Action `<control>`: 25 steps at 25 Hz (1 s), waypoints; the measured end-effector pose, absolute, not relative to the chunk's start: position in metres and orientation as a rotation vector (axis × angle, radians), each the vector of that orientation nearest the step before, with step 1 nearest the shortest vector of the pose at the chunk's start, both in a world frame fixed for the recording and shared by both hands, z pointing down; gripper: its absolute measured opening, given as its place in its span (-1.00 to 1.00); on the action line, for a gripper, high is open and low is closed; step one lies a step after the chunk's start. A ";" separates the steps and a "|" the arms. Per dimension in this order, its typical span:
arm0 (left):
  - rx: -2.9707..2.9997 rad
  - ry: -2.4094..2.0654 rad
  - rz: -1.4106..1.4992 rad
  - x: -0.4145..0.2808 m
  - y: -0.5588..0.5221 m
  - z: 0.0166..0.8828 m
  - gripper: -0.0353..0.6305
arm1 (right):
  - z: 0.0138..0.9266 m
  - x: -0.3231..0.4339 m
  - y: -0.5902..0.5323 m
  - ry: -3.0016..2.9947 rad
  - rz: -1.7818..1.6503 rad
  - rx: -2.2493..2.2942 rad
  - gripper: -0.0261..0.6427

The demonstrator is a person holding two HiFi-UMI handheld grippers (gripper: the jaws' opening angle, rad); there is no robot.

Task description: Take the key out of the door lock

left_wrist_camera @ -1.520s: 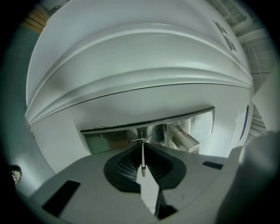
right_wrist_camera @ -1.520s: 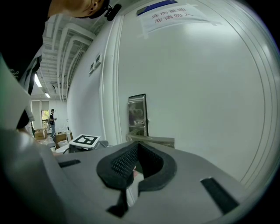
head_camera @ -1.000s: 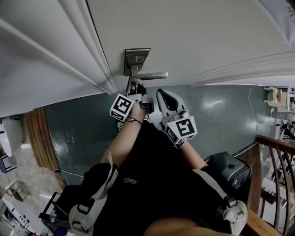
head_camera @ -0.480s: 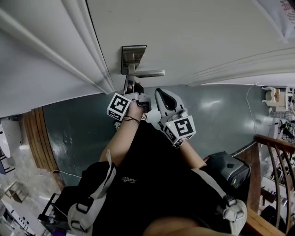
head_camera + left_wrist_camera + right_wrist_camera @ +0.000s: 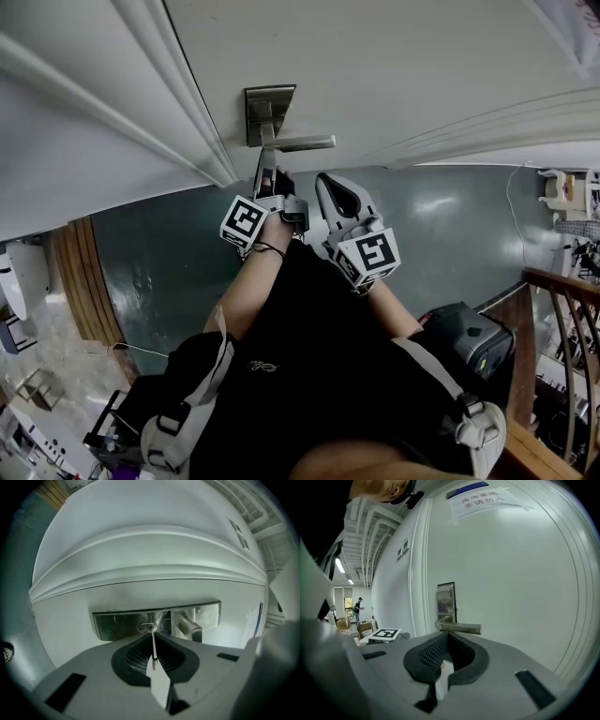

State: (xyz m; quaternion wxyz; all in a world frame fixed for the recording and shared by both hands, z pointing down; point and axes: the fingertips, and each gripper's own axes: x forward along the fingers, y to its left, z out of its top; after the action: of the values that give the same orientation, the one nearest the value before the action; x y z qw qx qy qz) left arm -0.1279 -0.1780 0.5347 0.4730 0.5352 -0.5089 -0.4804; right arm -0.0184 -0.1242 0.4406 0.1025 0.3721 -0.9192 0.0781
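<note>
A silver key (image 5: 153, 645) stands edge-on between my left gripper's (image 5: 152, 638) black pads, and its far end meets the keyhole (image 5: 147, 628) in the steel lock plate (image 5: 117, 625). The left gripper is shut on the key. In the head view the left gripper (image 5: 266, 161) reaches up to the lock plate (image 5: 269, 112) just under the lever handle (image 5: 305, 143). My right gripper (image 5: 327, 182) hangs to the right and below the handle, off the door, shut with nothing in it. In its own view the right gripper (image 5: 446, 635) points at the handle (image 5: 459, 628).
The white panelled door (image 5: 394, 66) fills the upper head view, its frame moulding (image 5: 178, 103) to the left. A paper notice (image 5: 480, 498) is stuck high on the door. The floor (image 5: 169, 262) is dark green. A wooden railing (image 5: 562, 319) and a dark box (image 5: 464, 342) stand at the right.
The left gripper stays at the lock with the key between its jaws. The right gripper keeps its place. Only the head view has shifted slightly.
</note>
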 end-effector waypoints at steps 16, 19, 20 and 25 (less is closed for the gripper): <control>1.373 -1.245 -1.130 -0.128 -0.152 0.527 -0.79 | 0.445 -0.019 -0.117 -2.715 0.229 1.063 -0.90; 1.396 -1.242 -1.121 -0.127 -0.144 0.524 -0.79 | 0.444 -0.020 -0.115 -2.717 0.232 1.052 -0.90; 1.403 -1.240 -1.118 -0.127 -0.141 0.523 -0.79 | 0.444 -0.021 -0.114 -2.716 0.235 1.048 -0.90; 1.392 -1.255 -1.068 -0.127 -0.121 0.521 -0.78 | 0.445 -0.023 -0.107 -2.720 0.248 1.028 -0.90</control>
State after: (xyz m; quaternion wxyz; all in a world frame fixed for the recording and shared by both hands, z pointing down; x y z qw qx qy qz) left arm -0.1265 -0.1206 0.5207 0.4725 0.5687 -0.5129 -0.4362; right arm -0.0233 -0.1071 0.4448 0.1114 0.3501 -0.9262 0.0845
